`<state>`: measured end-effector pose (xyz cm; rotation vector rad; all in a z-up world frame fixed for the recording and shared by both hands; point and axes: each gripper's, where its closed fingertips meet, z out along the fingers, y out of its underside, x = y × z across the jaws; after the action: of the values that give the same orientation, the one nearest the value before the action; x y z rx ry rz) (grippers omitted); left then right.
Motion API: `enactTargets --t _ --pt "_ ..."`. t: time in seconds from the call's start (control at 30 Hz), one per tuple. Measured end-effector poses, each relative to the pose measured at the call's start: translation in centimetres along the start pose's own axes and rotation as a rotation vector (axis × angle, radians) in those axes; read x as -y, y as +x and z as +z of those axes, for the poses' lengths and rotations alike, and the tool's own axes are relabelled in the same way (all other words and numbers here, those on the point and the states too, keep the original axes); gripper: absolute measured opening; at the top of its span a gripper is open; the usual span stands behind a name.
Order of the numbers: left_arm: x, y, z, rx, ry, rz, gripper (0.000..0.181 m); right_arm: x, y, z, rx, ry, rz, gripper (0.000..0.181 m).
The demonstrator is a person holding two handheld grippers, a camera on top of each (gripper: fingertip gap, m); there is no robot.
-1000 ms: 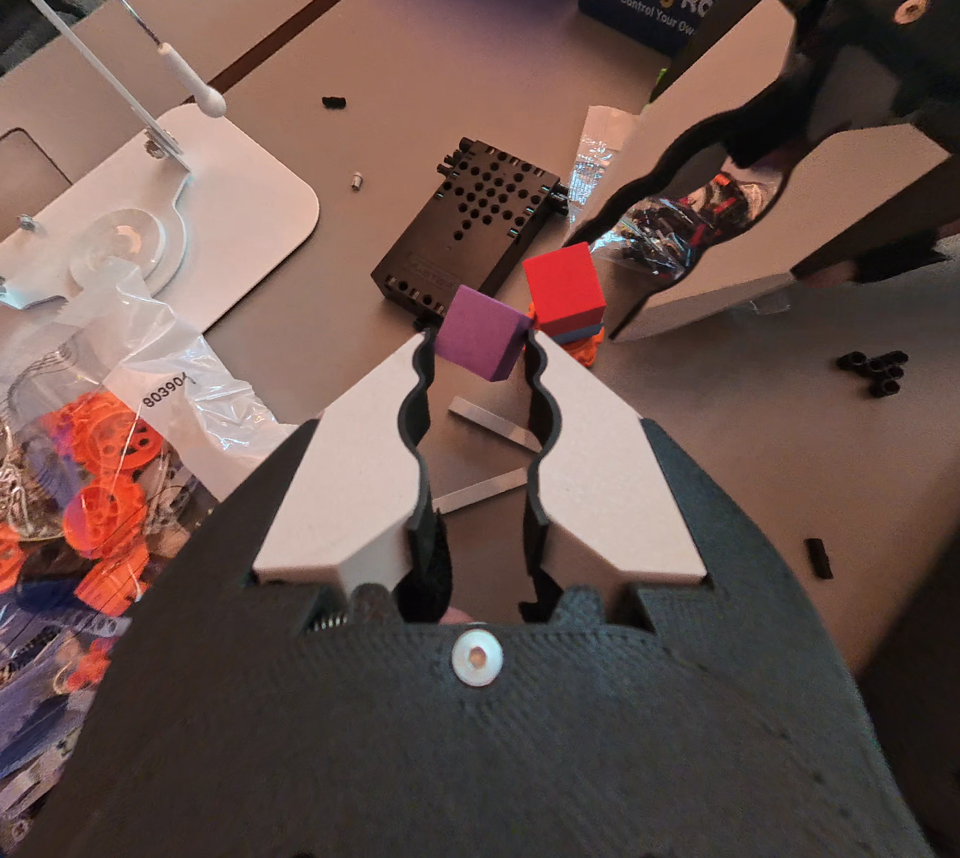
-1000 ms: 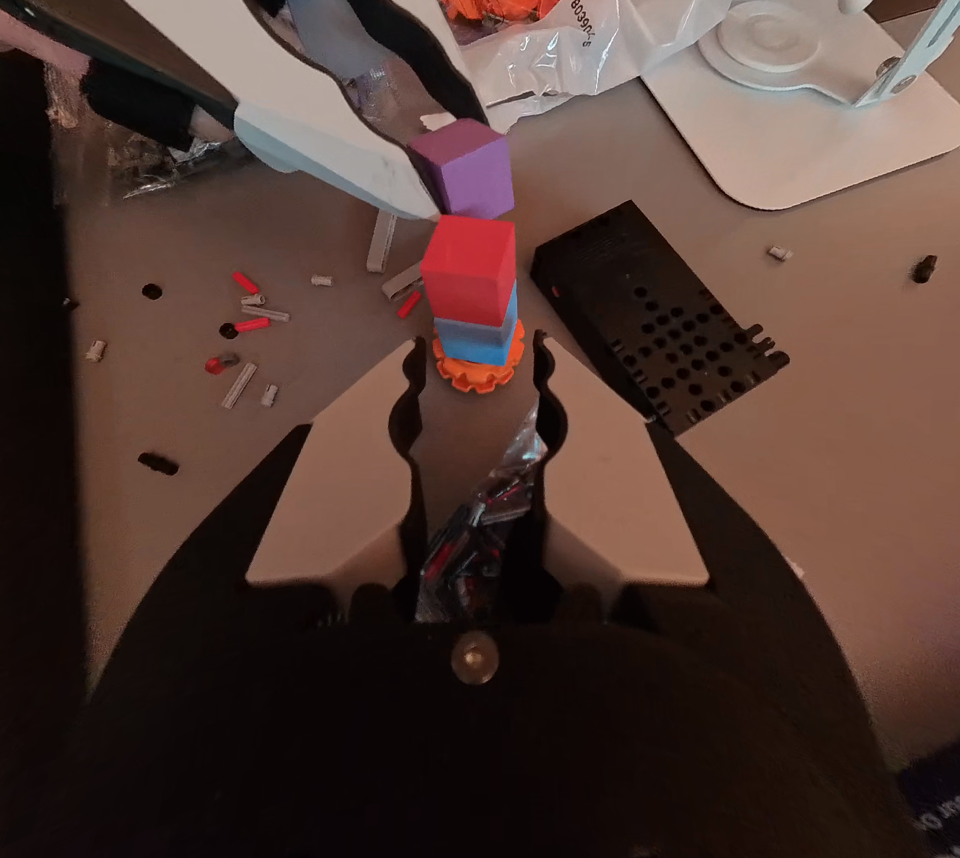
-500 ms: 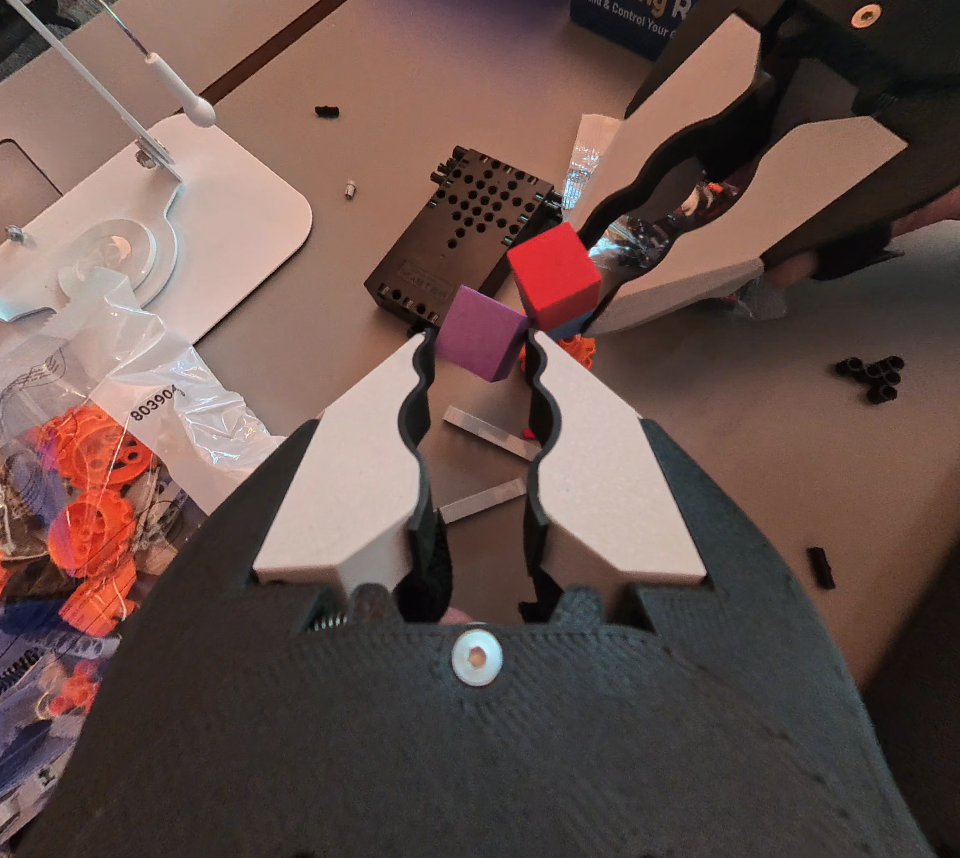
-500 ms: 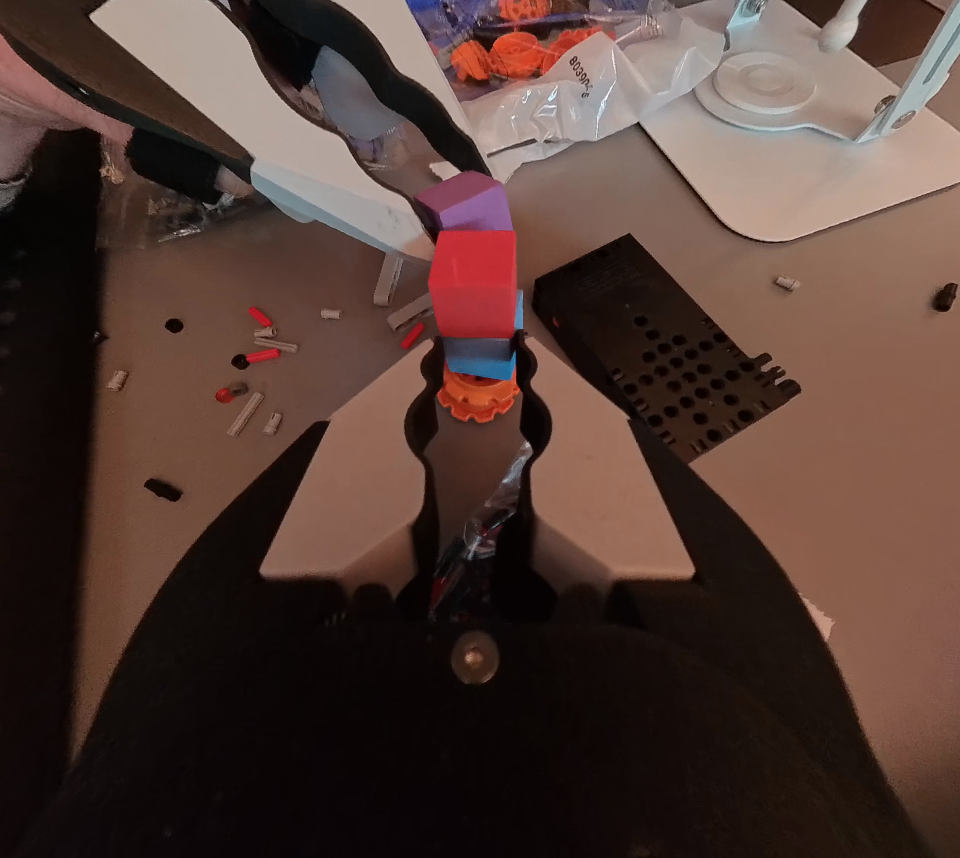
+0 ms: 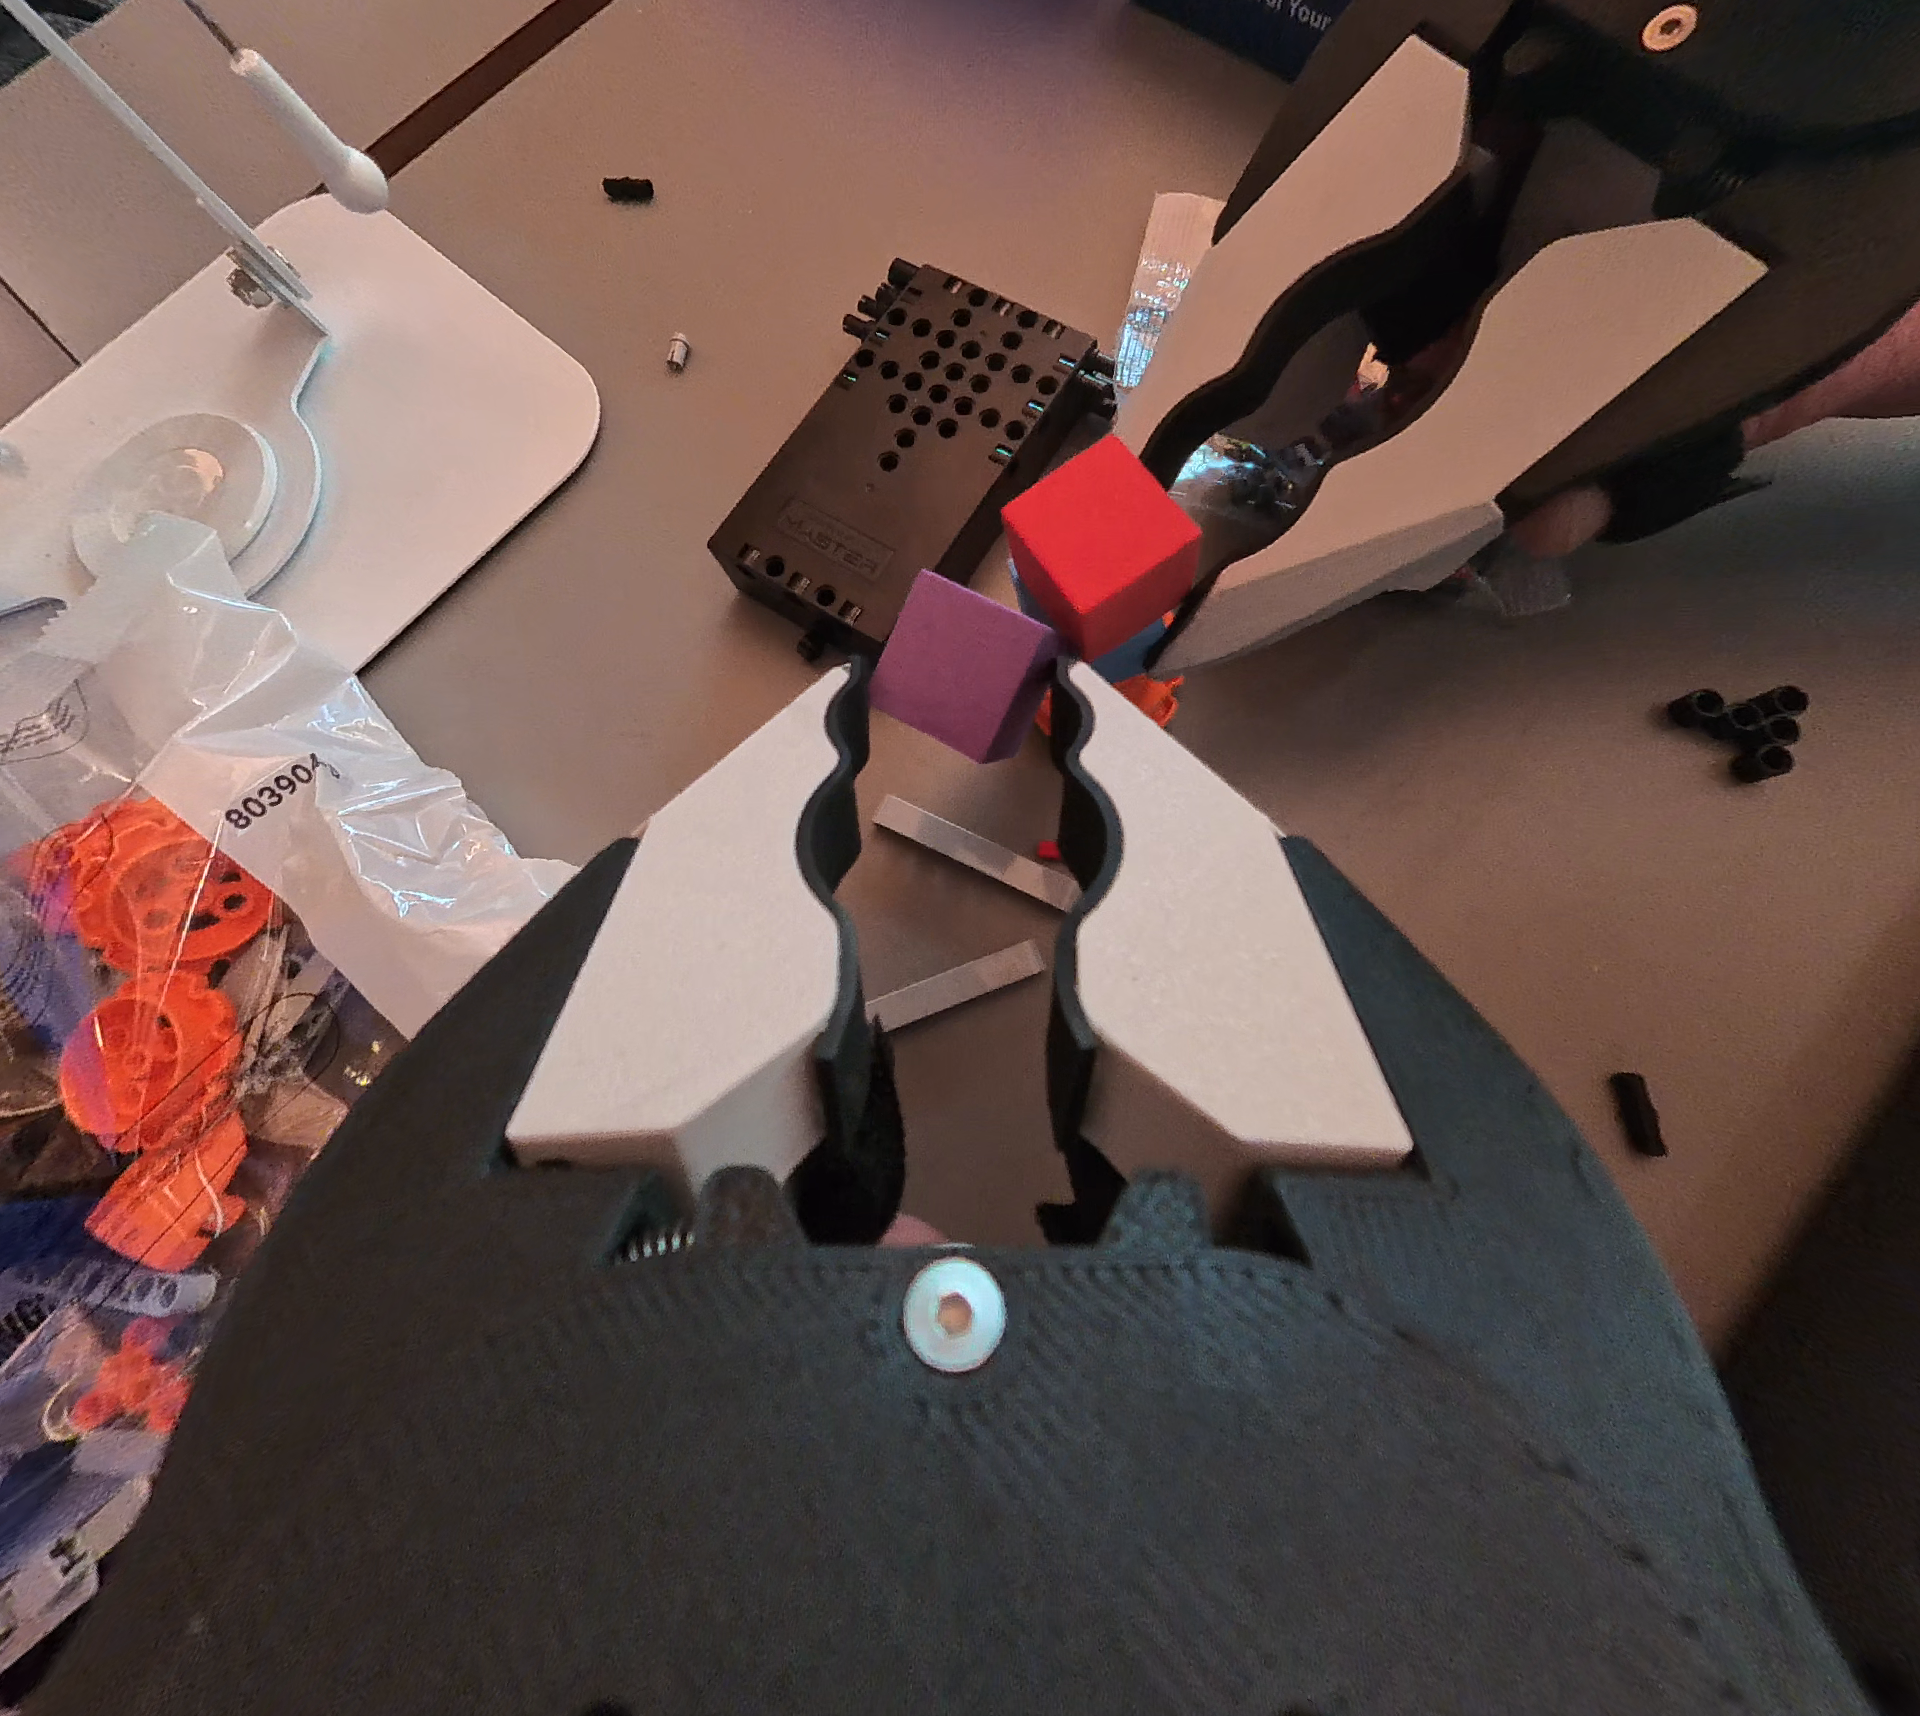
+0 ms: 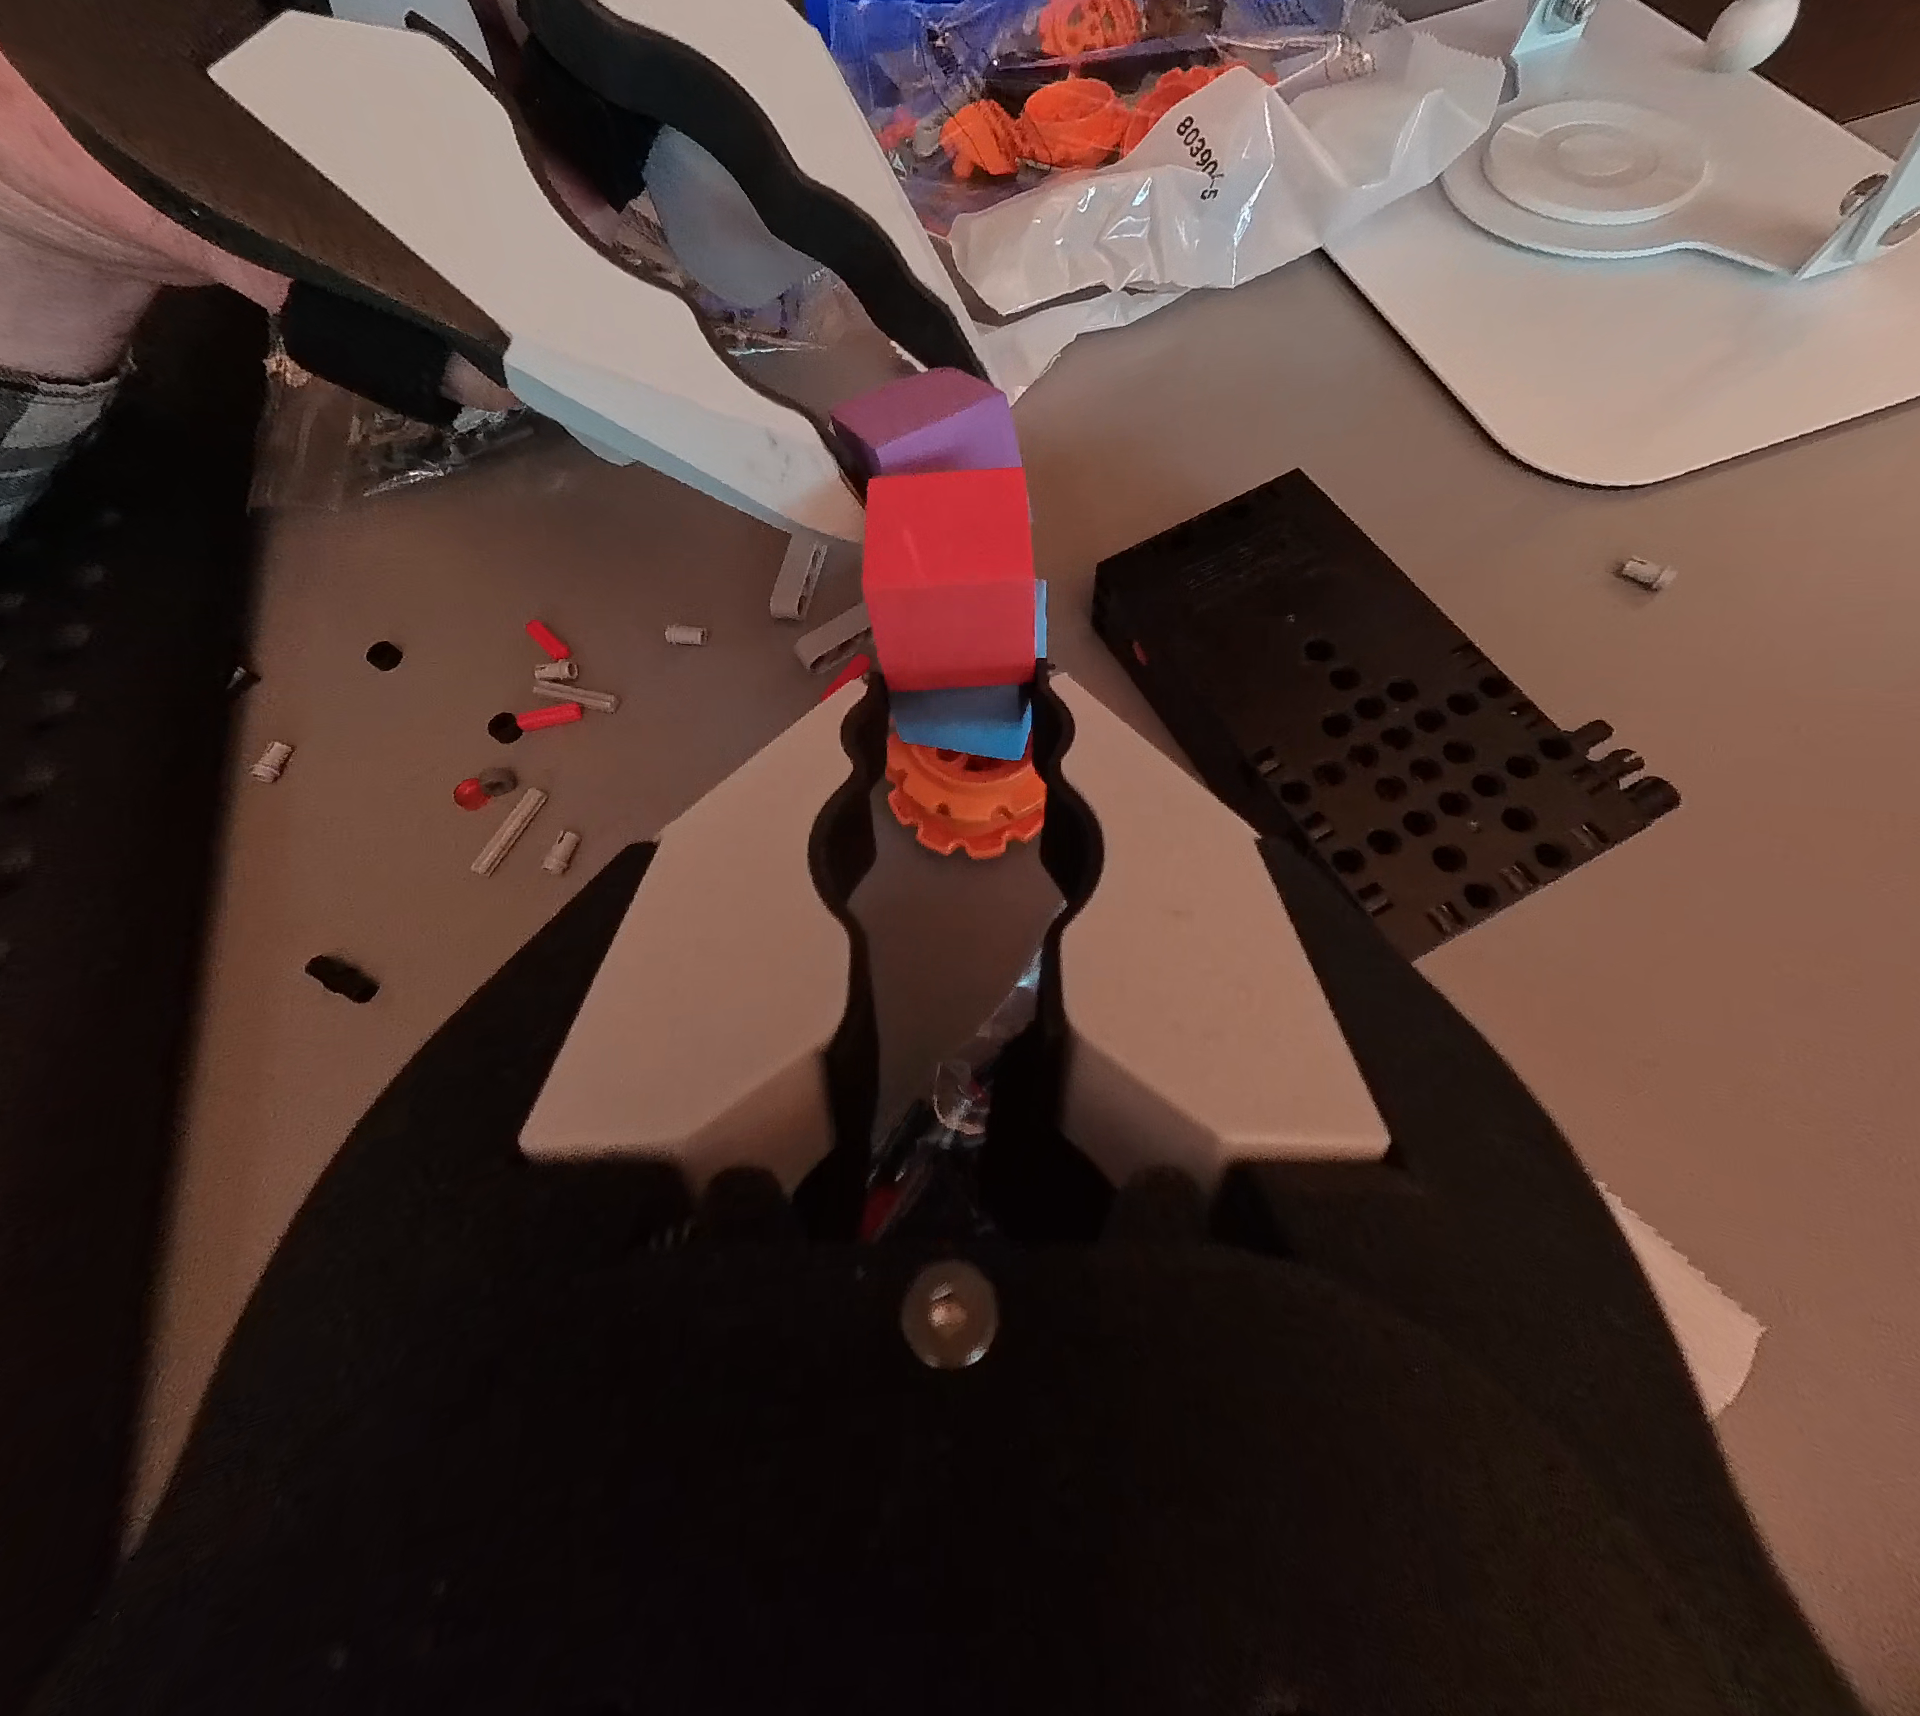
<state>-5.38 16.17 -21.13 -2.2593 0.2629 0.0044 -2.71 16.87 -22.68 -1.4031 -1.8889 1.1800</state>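
Purple cube (image 5: 961,667), tilted, pinched at the tips of the left gripper (image 5: 956,690), sits just beside the red cube (image 5: 1099,554), level with its top, not yet on it. Red cube caps a blue block (image 6: 966,721) on an orange gear (image 6: 964,796). Right gripper (image 6: 954,692) now closes around the blue block, steadying the stack; a second ago it hung back, open. Purple cube has since drawn nearer the red cube.
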Motion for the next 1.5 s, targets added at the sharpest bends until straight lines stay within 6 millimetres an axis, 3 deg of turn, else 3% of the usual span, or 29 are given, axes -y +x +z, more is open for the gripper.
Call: enactTargets --t 1.5 --pt "-0.5 1.2 0.0 -0.066 -0.005 0.011 0.033 -0.9 -0.3 -0.8 0.035 -0.024 -0.003 0.026"
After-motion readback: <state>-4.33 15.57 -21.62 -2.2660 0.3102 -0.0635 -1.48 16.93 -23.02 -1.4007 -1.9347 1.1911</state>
